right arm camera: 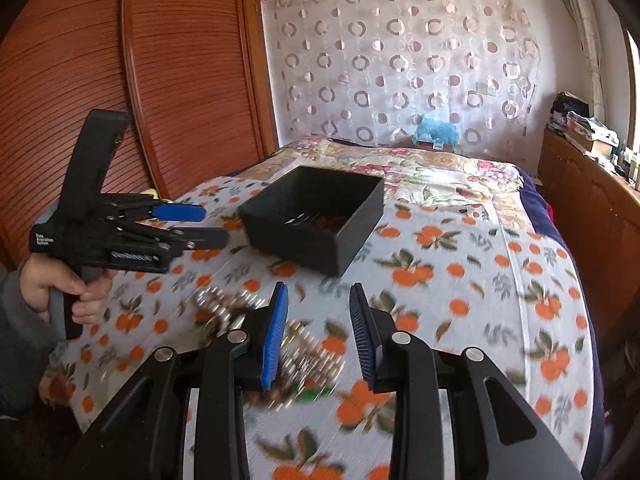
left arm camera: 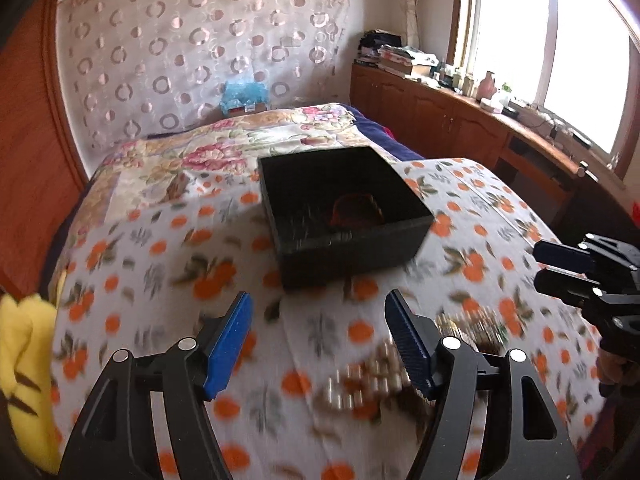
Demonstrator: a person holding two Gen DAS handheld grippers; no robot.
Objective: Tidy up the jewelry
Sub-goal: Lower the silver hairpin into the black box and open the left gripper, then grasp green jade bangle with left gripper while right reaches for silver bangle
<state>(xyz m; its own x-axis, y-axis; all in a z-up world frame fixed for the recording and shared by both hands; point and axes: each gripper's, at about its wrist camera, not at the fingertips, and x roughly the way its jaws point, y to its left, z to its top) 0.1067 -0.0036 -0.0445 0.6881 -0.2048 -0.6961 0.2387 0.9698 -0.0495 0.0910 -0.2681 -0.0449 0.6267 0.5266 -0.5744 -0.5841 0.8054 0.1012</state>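
Left gripper [left arm camera: 320, 336] low over orange-print bedspread [left arm camera: 160, 280], jaws parted, nothing between. Right gripper [right arm camera: 318, 332] jaws narrower, gap empty. Blurred gold bead jewelry [left arm camera: 372, 376] heaped on cloth just past both fingertips, at 5 o'clock in left view. Black open box [left arm camera: 344, 216] at 12 o'clock beyond, path clear; reddish item inside, unclear. Hand [right arm camera: 60, 284] grips left tool's handle. Floral quilt [left arm camera: 224, 148], circle-patterned curtain [left arm camera: 200, 48] far behind.

Box and jewelry on the bed

The box [left arm camera: 344, 216] sits on the bed [left arm camera: 160, 264]; a bracelet [left arm camera: 354, 210] lies inside it, beaded jewelry [left arm camera: 372, 376] nearer, before the box.
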